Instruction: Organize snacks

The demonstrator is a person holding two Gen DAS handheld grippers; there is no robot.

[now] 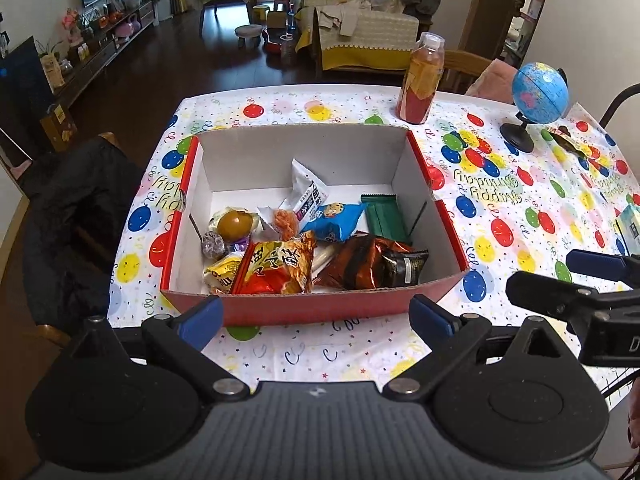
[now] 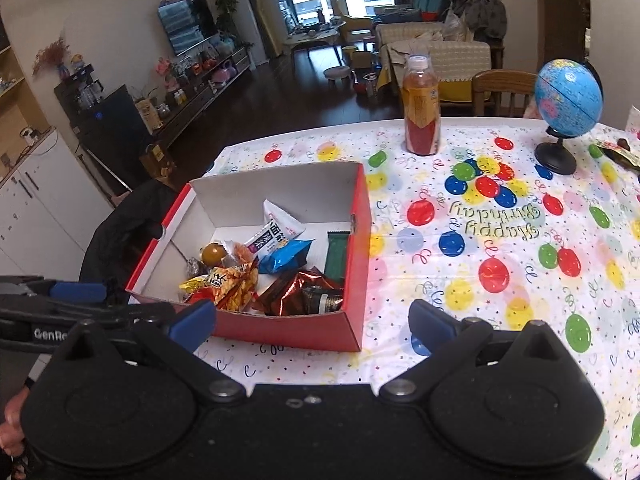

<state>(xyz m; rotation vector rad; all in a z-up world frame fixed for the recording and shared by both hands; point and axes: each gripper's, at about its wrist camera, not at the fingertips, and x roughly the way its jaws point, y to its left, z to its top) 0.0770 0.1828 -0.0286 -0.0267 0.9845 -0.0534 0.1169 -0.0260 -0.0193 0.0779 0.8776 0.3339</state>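
Both grippers, left gripper (image 1: 316, 312) and right gripper (image 2: 312, 320), gape wide, empty, their pads hiding the red box (image 1: 304, 308) front

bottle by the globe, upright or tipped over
Upright: the bottle stands on its base on the tablecloth, white cap on top, beside the globe.

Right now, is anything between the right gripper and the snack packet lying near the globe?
Nothing visible blocks it: bare tablecloth lies between the open right gripper and the packet; the globe stands just left of it.
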